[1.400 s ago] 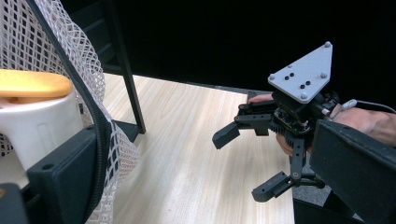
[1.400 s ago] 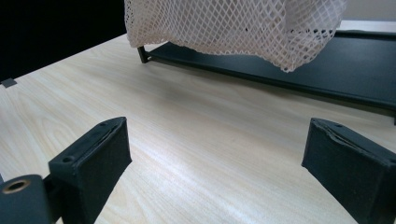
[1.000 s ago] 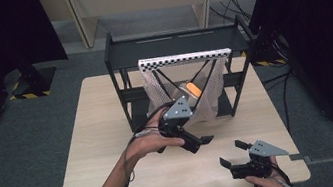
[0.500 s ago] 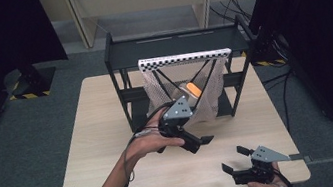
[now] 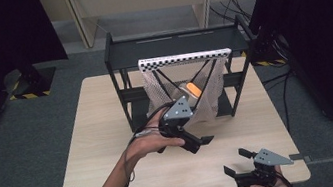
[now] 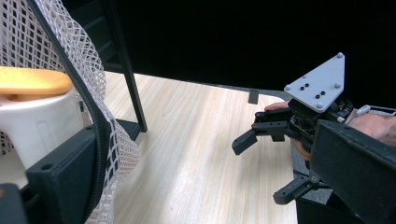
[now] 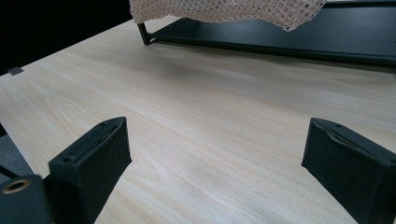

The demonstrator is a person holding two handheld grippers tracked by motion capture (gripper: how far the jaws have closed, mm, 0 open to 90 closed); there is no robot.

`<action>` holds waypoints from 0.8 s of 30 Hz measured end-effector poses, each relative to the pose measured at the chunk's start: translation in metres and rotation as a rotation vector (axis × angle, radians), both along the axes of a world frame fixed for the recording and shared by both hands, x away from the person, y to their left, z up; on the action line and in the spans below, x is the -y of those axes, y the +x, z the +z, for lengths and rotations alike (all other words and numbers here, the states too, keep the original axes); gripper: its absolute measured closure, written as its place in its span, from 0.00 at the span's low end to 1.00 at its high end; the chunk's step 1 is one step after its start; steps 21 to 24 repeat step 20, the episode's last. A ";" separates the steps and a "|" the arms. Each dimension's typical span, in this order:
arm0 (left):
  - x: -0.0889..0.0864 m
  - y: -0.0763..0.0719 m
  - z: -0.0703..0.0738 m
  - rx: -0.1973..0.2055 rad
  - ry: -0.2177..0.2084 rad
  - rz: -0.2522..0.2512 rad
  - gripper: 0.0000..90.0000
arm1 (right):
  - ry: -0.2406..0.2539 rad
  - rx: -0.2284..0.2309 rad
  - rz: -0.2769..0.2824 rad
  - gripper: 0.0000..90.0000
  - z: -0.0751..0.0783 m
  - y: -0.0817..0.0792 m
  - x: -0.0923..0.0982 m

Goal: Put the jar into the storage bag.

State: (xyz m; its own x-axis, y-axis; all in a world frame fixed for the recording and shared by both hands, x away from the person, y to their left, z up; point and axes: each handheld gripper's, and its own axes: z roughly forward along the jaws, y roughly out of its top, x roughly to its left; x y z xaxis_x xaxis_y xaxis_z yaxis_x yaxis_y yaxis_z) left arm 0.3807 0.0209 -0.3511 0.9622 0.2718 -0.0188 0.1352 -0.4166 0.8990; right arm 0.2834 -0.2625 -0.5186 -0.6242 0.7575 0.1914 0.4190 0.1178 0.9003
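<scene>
— On the table (image 5: 110, 133), what is standing at the far side?

— At the far side a black frame (image 5: 175, 46) is standing, and a white mesh bag (image 5: 206, 102) is hanging from a checkered bar (image 5: 184, 58) across its front. Inside the mesh a white cup (image 6: 42, 123) with an orange lid (image 6: 32, 80) is sitting.

— Where is the left claw (image 5: 201, 142)?

— Just in front of the bag, with the person's left hand (image 5: 149, 141) wrapped around its body. In the left gripper view its jaws are standing well apart, released, with the mesh and cup at the left jaw and bare wood in the gap. Whether that jaw is touching the mesh, I cannot tell.

— And the right one?

— The right claw (image 5: 236, 162) is hovering low near the table's near right corner, well apart from the frame, grey plate on top. In the right gripper view the jaws are gaping wide over empty wood grain, gripping nothing. The bag's lower hem (image 7: 224, 14) and the frame's bottom shelf (image 7: 289, 32) are showing at the top of that view.
</scene>
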 end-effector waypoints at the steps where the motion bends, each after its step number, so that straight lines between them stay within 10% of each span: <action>1: 0.000 0.000 0.000 0.001 0.000 0.000 0.01 | 0.000 0.000 -0.001 0.08 0.000 -0.001 0.000; 24: 0.001 0.000 0.000 0.000 0.000 -0.001 0.01 | 0.005 -0.003 -0.007 0.08 -0.002 -0.004 0.003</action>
